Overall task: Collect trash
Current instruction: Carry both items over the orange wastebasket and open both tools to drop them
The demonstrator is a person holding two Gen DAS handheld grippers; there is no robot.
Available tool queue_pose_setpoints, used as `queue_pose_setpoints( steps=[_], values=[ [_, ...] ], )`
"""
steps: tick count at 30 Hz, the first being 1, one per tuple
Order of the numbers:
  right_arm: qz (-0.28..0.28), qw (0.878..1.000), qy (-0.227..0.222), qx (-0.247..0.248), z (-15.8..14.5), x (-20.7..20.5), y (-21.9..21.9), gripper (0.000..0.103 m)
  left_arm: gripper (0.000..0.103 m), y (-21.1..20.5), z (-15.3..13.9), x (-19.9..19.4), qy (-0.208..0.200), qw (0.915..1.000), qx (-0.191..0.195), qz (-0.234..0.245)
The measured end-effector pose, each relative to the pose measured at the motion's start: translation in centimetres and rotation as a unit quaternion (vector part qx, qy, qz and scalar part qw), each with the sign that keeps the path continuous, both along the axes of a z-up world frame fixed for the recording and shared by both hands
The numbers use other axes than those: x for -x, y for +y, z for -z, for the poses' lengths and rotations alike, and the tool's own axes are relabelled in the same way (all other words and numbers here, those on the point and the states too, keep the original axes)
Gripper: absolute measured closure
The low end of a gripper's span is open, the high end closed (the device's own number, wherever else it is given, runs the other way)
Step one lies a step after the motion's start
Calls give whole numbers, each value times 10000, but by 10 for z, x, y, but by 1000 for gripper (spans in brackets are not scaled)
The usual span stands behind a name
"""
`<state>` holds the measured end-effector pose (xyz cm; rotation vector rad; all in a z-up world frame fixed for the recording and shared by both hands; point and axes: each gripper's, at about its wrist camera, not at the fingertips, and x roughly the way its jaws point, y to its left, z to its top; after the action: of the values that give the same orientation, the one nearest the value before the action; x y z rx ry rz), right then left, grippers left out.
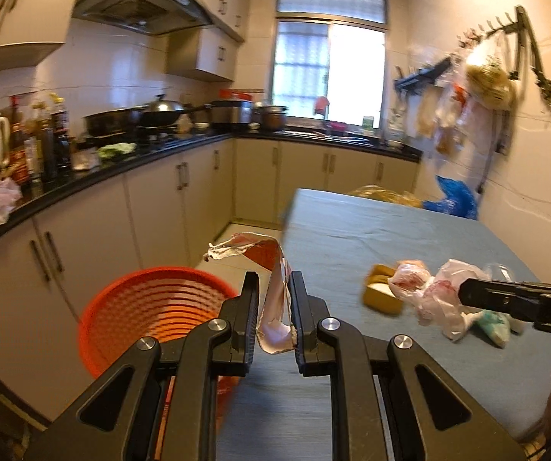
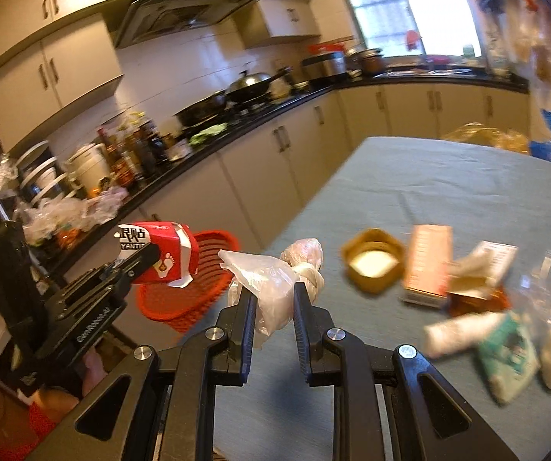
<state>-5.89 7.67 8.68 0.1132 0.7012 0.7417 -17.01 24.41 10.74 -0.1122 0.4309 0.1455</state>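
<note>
My left gripper (image 1: 273, 282) is shut on a flattened red and white carton (image 1: 275, 292), held at the table's left edge just right of the orange-red trash basket (image 1: 152, 307). The same left gripper (image 2: 148, 257) shows in the right wrist view with the red carton (image 2: 167, 253) in front of the basket (image 2: 198, 284). My right gripper (image 2: 274, 292) is shut on a knotted clear plastic bag (image 2: 275, 280) above the table's left side. In the left wrist view the right gripper (image 1: 467, 292) grips that bag (image 1: 432, 292).
A blue-grey cloth covers the table (image 2: 448, 192). On it lie a gold lid (image 2: 373, 265), an orange box (image 2: 427, 265), crumpled wrappers (image 2: 482, 265), a green packet (image 2: 509, 353) and clear plastic (image 2: 548, 280). A cluttered black counter (image 1: 129, 165) runs along the left.
</note>
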Motion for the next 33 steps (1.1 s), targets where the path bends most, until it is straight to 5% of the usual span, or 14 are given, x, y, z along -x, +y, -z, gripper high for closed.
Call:
queue_pose_setpoints(
  steps=[17,33],
  values=[
    [-1017,9922,703,-164,12,-43,130,83,88,81,29,-1,348,9963,293,-725],
    [-1029,9869,1237,-136,51,-72,175,78,86,98,49,-17,538,9940,379,-877]
  ],
)
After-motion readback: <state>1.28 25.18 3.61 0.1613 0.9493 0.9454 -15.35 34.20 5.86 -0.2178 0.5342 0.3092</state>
